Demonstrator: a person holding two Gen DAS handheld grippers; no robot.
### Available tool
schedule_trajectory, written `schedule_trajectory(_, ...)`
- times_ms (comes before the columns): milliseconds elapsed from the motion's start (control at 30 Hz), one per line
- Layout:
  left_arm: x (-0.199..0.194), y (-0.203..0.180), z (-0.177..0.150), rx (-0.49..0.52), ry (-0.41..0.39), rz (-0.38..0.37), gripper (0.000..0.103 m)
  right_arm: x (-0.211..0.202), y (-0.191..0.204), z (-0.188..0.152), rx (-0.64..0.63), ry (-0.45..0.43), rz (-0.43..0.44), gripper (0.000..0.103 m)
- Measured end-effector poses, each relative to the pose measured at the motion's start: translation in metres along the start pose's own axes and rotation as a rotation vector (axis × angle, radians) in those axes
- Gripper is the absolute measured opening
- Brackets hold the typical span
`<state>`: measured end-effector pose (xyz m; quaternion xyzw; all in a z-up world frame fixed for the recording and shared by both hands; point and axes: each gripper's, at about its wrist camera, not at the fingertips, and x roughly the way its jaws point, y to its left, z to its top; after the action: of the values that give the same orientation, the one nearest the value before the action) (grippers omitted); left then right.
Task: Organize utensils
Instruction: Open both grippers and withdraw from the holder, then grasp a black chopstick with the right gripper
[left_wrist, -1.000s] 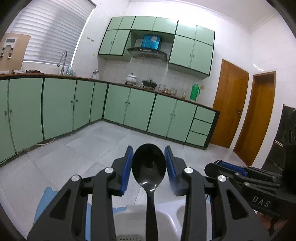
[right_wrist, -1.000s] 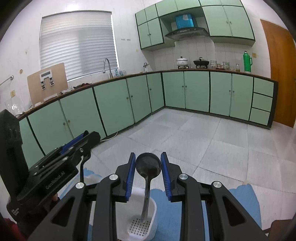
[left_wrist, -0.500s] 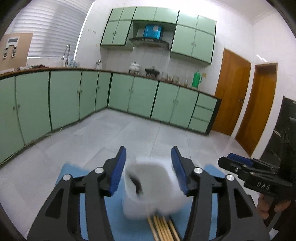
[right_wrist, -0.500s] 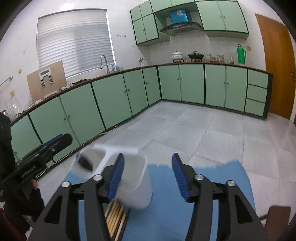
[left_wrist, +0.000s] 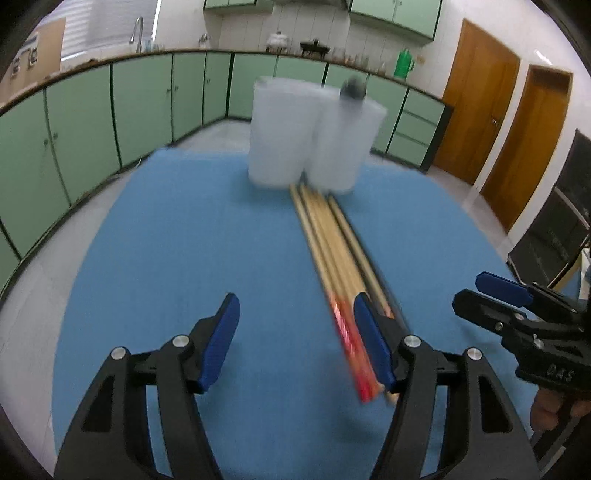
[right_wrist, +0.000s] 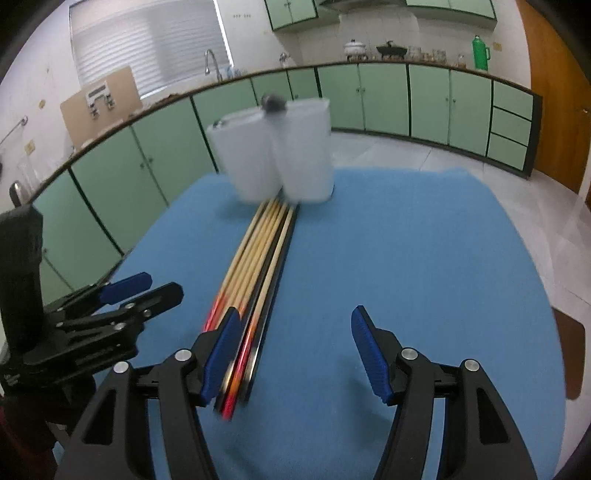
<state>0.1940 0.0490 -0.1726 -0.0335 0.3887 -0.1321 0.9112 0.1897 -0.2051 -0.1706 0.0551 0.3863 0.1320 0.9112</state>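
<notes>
A white two-compartment utensil holder (left_wrist: 314, 136) (right_wrist: 273, 155) stands blurred at the far side of the blue mat (left_wrist: 184, 240) (right_wrist: 406, 240). One dark spoon head (left_wrist: 352, 90) (right_wrist: 273, 101) pokes out of its top. Several wooden chopsticks (left_wrist: 332, 251) (right_wrist: 258, 258) with red ends lie in a bundle from the holder toward me. My left gripper (left_wrist: 297, 314) (right_wrist: 147, 291) hovers over the mat, its jaws opening with nothing gripped; the chopstick ends lie below its right finger. My right gripper (right_wrist: 295, 321) (left_wrist: 487, 295) is likewise opening and empty, with the bundle beside its left finger.
Green kitchen cabinets (right_wrist: 424, 99) run along the walls behind the table. Wooden doors (left_wrist: 480, 110) and a black chair (left_wrist: 554, 229) are to the right. A brown seat (right_wrist: 569, 350) sits past the mat's right edge. A person's hand (left_wrist: 554, 410) holds the right gripper.
The black spoons that stood between the jaws are no longer there; one shows in the holder. Both grippers have drawn back from the holder, tipped downward, and their jaws have widened.
</notes>
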Motion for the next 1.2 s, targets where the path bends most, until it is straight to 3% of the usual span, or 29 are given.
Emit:
schedule_trajectory(400, -0.017, 0.012, -0.031, 0.011, 0.054, 0.061, 0.064, 0.012, 0.015, -0.038, -0.015, 0.087, -0.041, 0.061)
schedule_trajectory(867, -0.019, 0.011, -0.033, -0.024, 0.056, 0.063, 0.069, 0.015, 0.032, -0.039, -0.053, 0.093, -0.119, 0.06)
schedule_trajectory(1000, -0.018, 0.008, -0.032, -0.011, 0.063, 0.064, 0.07, 0.015, 0.037, -0.041, -0.073, 0.089, -0.139, 0.046)
schedule_trajectory(1200, -0.013, -0.001, -0.032, 0.0, 0.077, 0.034, 0.071, 0.016, 0.038, -0.041, -0.069, 0.088, -0.125, 0.015)
